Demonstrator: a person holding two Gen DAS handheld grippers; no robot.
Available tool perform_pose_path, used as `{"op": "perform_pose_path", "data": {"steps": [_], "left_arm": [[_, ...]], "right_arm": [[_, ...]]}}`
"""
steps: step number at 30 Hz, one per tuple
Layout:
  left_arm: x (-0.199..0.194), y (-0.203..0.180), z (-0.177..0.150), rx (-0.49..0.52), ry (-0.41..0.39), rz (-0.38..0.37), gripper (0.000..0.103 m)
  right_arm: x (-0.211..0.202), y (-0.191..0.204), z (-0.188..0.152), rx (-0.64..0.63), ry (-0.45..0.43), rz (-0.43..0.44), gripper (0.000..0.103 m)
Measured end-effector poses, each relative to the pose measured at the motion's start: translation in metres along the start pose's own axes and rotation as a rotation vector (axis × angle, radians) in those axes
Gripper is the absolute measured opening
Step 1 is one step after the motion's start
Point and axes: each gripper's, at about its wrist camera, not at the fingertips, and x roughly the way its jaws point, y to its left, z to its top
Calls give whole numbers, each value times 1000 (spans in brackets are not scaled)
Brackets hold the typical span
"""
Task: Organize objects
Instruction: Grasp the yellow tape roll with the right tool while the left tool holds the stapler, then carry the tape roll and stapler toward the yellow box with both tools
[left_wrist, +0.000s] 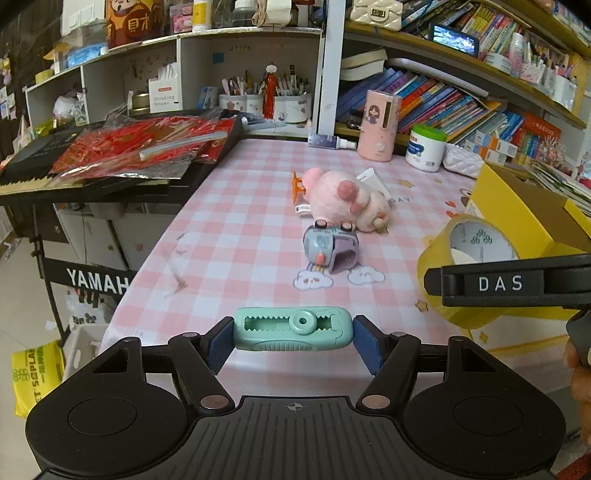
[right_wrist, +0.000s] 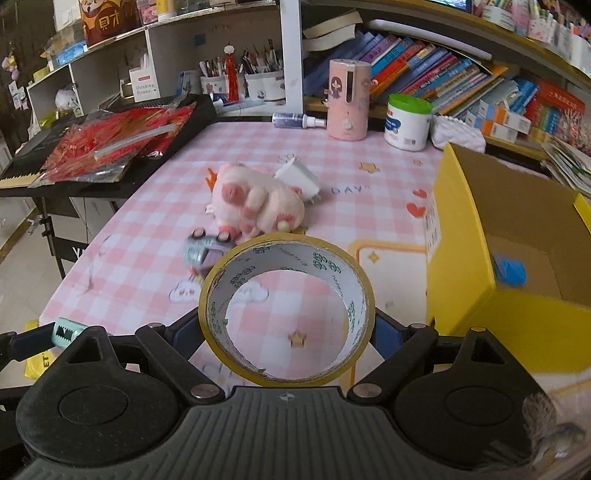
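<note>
My left gripper (left_wrist: 293, 334) is shut on a mint-green correction tape dispenser (left_wrist: 291, 328), held above the near edge of the pink checked table (left_wrist: 229, 236). My right gripper (right_wrist: 286, 328) is shut on a yellow tape roll (right_wrist: 286, 312), held upright just left of the open yellow cardboard box (right_wrist: 491, 258). The roll also shows in the left wrist view (left_wrist: 465, 266), with the right gripper's finger (left_wrist: 509, 284) across it. A pink plush pig (right_wrist: 255, 199), a small blue-purple toy car (right_wrist: 207, 251) and a white plug (right_wrist: 299, 177) lie mid-table. The dispenser shows at the lower left of the right wrist view (right_wrist: 66, 330).
A blue item (right_wrist: 511, 271) lies inside the box. At the table's back stand a pink canister (right_wrist: 349, 99), a white tub with green lid (right_wrist: 406, 122) and a spray bottle (right_wrist: 295, 120). A keyboard with red packets (left_wrist: 122, 151) stands left of the table. Bookshelves (right_wrist: 461, 81) are behind.
</note>
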Motion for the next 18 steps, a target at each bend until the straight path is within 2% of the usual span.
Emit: {"op": "perform_pose_path", "data": {"steps": [11,18], "left_arm": [[-35,-4,-24,55,-10,-30,68],[-49,-17,-40,126,-2,-81,68]], "right_arm": [[-36,1,-44,57,24,-16,90],[-58,-6,-73,116,26,-40,90]]}}
